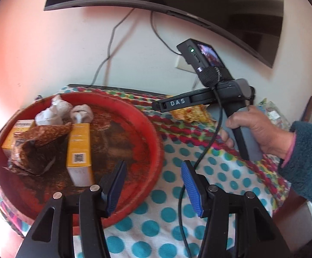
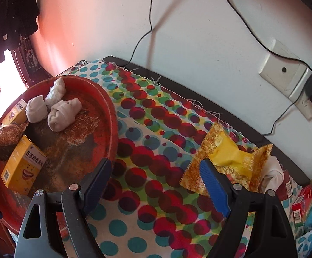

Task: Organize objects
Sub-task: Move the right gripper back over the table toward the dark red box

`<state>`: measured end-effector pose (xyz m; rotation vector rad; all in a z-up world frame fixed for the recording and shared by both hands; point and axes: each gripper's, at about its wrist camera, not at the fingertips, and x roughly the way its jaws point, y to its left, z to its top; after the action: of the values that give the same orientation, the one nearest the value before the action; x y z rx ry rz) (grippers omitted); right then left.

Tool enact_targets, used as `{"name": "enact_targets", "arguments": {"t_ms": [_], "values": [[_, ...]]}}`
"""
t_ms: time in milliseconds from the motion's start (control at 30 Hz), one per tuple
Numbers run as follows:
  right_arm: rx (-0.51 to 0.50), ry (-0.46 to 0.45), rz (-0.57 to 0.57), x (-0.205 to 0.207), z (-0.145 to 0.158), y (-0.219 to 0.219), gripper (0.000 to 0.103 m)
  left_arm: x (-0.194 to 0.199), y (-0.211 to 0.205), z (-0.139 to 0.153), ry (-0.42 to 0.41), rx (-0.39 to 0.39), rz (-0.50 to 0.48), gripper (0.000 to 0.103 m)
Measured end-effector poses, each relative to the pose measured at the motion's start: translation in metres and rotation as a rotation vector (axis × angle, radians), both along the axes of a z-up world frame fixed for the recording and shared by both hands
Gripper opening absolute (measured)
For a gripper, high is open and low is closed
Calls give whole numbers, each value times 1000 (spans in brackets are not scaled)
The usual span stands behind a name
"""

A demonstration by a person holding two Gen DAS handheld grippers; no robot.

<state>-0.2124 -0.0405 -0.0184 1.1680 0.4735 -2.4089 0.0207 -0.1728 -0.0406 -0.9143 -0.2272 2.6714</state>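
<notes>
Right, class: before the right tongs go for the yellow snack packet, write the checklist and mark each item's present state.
1. Right tongs open: ok.
2. Right tongs empty: ok.
3. Yellow snack packet lying on the cloth, outside the red tray: ok.
4. Packet free of things on top: ok.
5. Bare floor left in the tray for it: ok.
6. Left tongs open and empty: ok.
</notes>
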Motion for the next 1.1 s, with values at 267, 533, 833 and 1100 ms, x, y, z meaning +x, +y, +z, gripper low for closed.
{"name": "enact_targets", "arguments": {"t_ms": [267, 533, 833, 1100], "values": [[-16, -15, -94, -3, -12, 56, 82, 11, 32, 2, 16, 48, -222, 54], [-30, -12, -169, -9, -17, 94, 82, 24, 57, 3, -10, 119, -454, 54], [-54, 6, -246, -13, -17, 141, 82, 16, 53, -5, -7, 17, -299, 55], [-46, 29, -336, -23, -21, 193, 82, 2, 29, -17, 17, -191, -13, 55]]}}
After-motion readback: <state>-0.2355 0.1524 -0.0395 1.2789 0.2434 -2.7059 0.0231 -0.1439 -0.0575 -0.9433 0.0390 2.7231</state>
